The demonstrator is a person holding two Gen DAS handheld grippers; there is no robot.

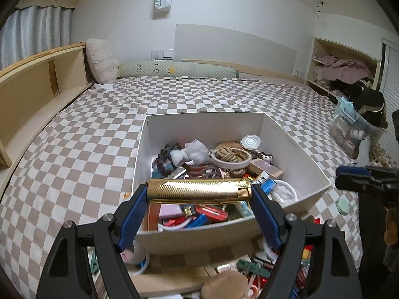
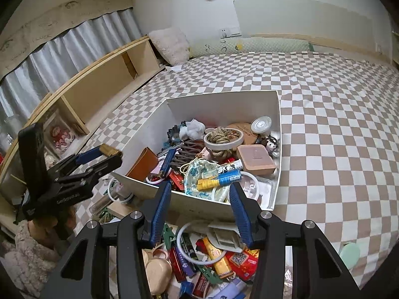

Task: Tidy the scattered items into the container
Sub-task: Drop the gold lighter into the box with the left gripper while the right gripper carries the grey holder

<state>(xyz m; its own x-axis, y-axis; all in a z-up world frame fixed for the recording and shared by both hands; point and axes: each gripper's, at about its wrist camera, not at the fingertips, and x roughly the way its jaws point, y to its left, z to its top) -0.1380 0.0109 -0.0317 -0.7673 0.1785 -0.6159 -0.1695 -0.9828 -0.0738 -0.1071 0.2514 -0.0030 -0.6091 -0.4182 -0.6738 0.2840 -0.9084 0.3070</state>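
The gold case (image 1: 198, 190), a ribbed, shiny metal cylinder, is lying crosswise between the blue pads of the left gripper (image 1: 198, 194), its long axis running level from pad to pad, with a short knurled collar at its right end. The jaws are clamping it by its two ends, and it is hanging above the near wall of the box (image 1: 199, 127), over the clutter inside. The box, a white, straight-walled cardboard container, is sitting on the checked bed (image 1: 74, 137) and is holding a roll of tape (image 1: 230, 159) with a coil of rope (image 1: 228, 153) lying across it, a pink squarish case (image 1: 265, 170), a round clear lid (image 1: 250, 141) and crumpled white wadding (image 1: 192, 152). In the right wrist view the left gripper is appearing at the left edge, the end of the gold case (image 2: 109, 150) poking out beside its blue pad, just beside the box's near corner. The right gripper (image 2: 199, 214) is pointing down over the box's near wall (image 2: 199, 204), its ribbed blue jaws standing apart with nothing pressed between them. Under it, on the bed in front of the box, loose items are lying in a heap: a white ring (image 2: 197, 243), a yellow tube (image 2: 219, 259), a red packet (image 2: 243, 261) and a grey plastic clip (image 2: 225, 236). A pale green disc (image 2: 350, 253) is resting on the bed well to the right.
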